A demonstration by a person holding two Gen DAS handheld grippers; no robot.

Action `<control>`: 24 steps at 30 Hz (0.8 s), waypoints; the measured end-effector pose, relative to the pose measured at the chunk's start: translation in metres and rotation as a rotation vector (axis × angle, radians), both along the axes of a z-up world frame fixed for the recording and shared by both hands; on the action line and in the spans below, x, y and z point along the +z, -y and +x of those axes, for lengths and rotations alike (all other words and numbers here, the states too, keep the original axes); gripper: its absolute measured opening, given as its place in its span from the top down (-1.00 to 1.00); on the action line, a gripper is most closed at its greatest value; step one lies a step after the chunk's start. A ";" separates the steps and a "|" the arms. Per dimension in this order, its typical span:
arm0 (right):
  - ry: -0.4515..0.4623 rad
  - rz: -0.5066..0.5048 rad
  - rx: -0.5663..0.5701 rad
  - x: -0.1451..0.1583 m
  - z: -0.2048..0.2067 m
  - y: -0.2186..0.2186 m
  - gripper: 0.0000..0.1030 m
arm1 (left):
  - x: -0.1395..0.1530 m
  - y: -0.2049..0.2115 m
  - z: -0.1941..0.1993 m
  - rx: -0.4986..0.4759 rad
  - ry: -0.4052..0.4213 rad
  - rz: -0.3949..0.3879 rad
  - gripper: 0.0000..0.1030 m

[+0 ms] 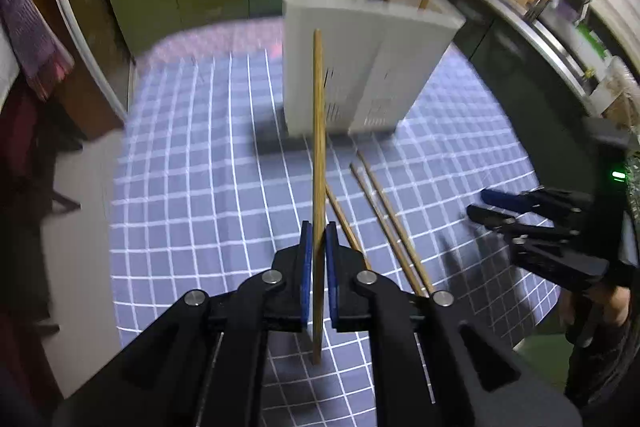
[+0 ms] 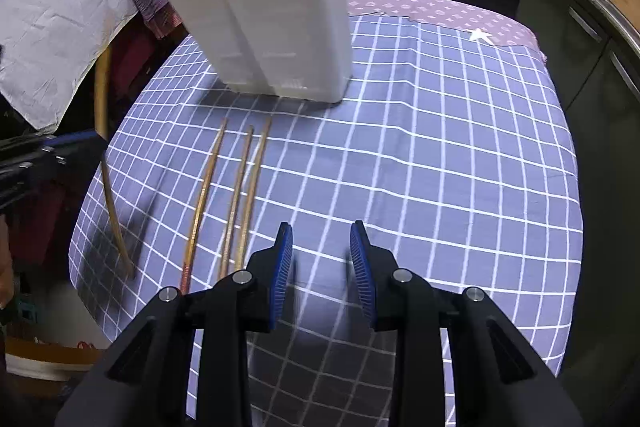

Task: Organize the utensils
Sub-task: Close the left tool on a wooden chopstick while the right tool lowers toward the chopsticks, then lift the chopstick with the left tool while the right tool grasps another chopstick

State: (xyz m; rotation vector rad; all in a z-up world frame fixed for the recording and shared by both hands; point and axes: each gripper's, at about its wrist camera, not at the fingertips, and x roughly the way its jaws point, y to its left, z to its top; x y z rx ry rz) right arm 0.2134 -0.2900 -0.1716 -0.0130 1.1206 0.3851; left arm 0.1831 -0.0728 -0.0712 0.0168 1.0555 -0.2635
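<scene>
While my left gripper (image 1: 318, 247) pinches one wooden chopstick (image 1: 318, 147) upright, three loose chopsticks (image 2: 236, 195) lie on the checked tablecloth (image 2: 440, 147) at ten o'clock from my right gripper (image 2: 322, 247), its jaws apart and empty. At twelve o'clock stands the white utensil holder (image 2: 272, 19).

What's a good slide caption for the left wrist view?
Left gripper clamps one chopstick upright before the white utensil holder.
</scene>
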 end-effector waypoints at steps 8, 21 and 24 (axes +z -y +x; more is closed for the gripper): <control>-0.102 -0.003 0.087 -0.010 0.017 -0.035 0.41 | 0.019 -0.010 -0.036 -0.009 0.167 0.012 0.87; -0.243 -0.104 0.143 -0.033 0.044 -0.077 0.69 | 0.021 -0.013 -0.048 -0.033 0.214 0.002 0.87; -0.258 -0.103 0.146 -0.036 0.048 -0.082 0.70 | 0.022 -0.013 -0.048 -0.038 0.223 0.003 0.87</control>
